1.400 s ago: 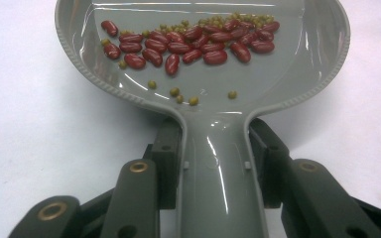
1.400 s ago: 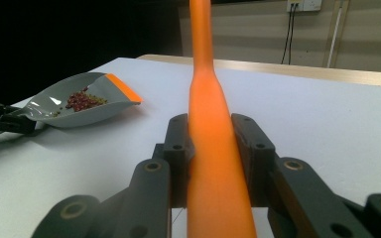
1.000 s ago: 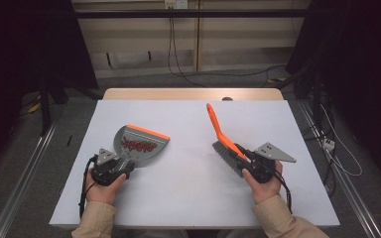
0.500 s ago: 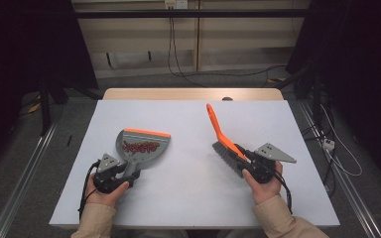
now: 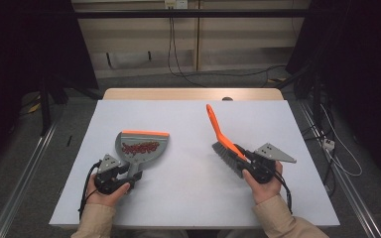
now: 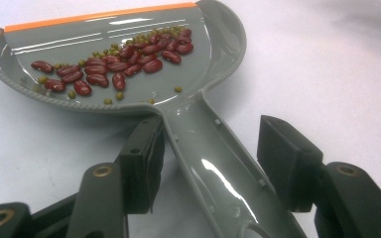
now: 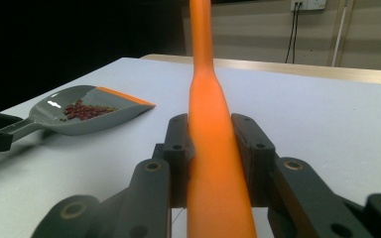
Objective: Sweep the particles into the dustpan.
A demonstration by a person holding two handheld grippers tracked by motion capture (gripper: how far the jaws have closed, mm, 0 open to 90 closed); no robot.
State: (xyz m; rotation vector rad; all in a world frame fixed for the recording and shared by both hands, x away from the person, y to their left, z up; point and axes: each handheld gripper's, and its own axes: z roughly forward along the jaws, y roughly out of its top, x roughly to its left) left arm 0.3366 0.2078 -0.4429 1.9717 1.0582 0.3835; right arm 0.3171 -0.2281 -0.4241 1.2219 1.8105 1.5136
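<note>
Table [image 5: 188, 198]: a pale sheet covers most of the top, with a strip of bare wood showing along the far edge.
Dustpan [image 5: 141, 148]: grey with an orange lip, lying flat on the left half of the table, its lip towards the far edge and its handle running back to the person's left hand.
Brush [image 5: 223, 141]: on the right half, well apart from the dustpan; its orange handle slants up and away (bristle head low, near the right hand).
Left gripper [image 6: 206, 163]: the jaws stand spread on either side of the dustpan handle [image 6: 218, 173]; the pad [image 6: 154, 158] at the picture's left is at the handle's edge, the other stands clear, so nothing is pinched. They have just been opening a little.
Right gripper [image 7: 212, 148]: both pads are pressed against the brush's orange handle [image 7: 208, 124], which rises straight up between them.
Beans [image 6: 114, 64]: dark red kidney beans with small green ones among them, lying in a loose band across the pan's floor (a few stray towards its back rim).
</note>
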